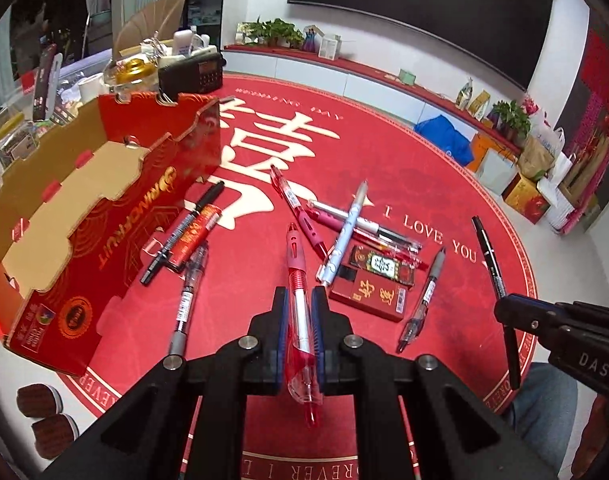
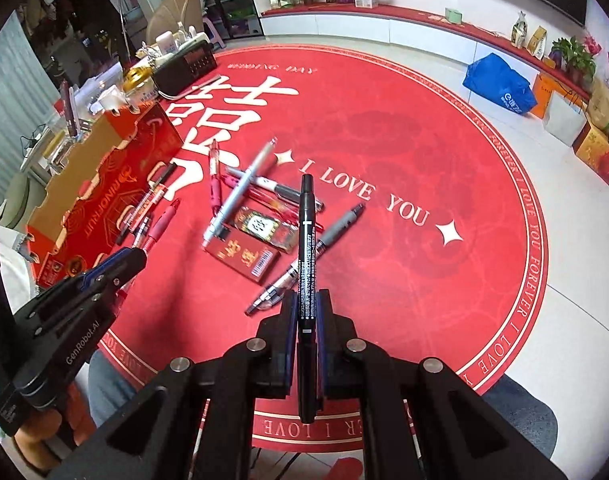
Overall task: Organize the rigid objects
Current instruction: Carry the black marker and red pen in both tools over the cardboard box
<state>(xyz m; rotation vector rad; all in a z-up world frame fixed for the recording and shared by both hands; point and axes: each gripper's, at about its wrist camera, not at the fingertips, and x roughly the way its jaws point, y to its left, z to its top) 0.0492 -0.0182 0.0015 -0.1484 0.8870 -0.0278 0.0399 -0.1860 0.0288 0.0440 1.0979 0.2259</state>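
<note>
left gripper (image 1: 300,300) nearest the lens, jaws clamped on a red gel pen (image 1: 298,304); right gripper (image 2: 306,304) likewise pinched on a black marker (image 2: 306,264). both pens are lifted off the round red rug (image 1: 444,184). open red cardboard box (image 1: 84,220) sits far left on the rug's edge, looks empty as far as its inside shows. progress: early, i'd say. nothing boxed yet. left on the rug, mid-scene: two small red packets (image 1: 370,280), a crossed pile of pens (image 1: 344,224), more pens (image 1: 184,236) beside the box.
</note>
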